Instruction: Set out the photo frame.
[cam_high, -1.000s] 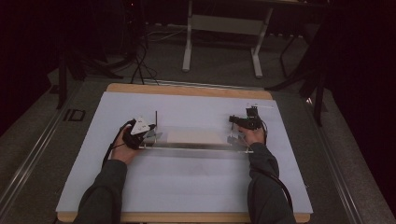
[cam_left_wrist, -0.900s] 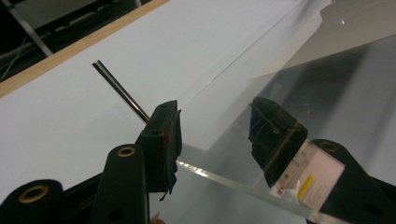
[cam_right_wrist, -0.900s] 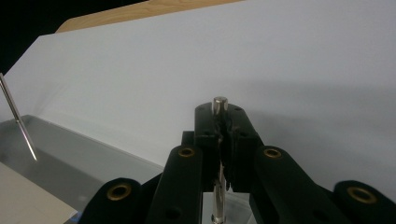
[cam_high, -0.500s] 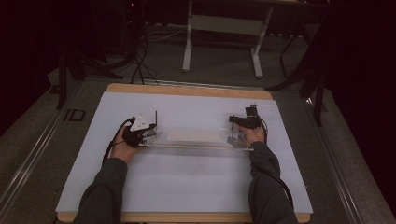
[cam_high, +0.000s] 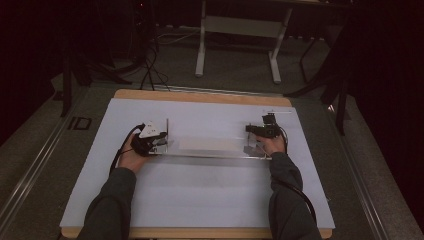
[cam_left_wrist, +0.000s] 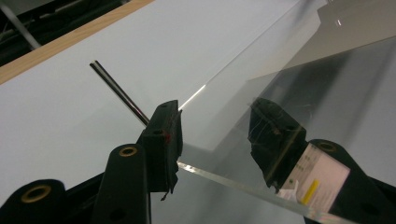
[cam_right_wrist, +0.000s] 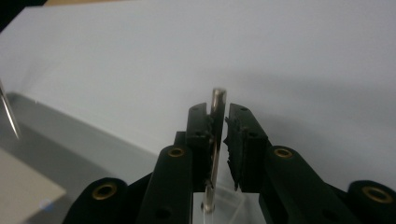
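now my right gripper (cam_right_wrist: 218, 123) has just been opening, jaws slightly parted around the metal pin (cam_right_wrist: 217, 100) at one end of the clear plate (cam_high: 210, 148); my left gripper (cam_left_wrist: 219, 135) stands spread at the plate's other end.

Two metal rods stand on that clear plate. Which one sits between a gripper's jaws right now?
The rod at the right end of the clear plate, standing between the right gripper jaws. The other rod passes behind the left gripper, whose jaws straddle the plate's edge.
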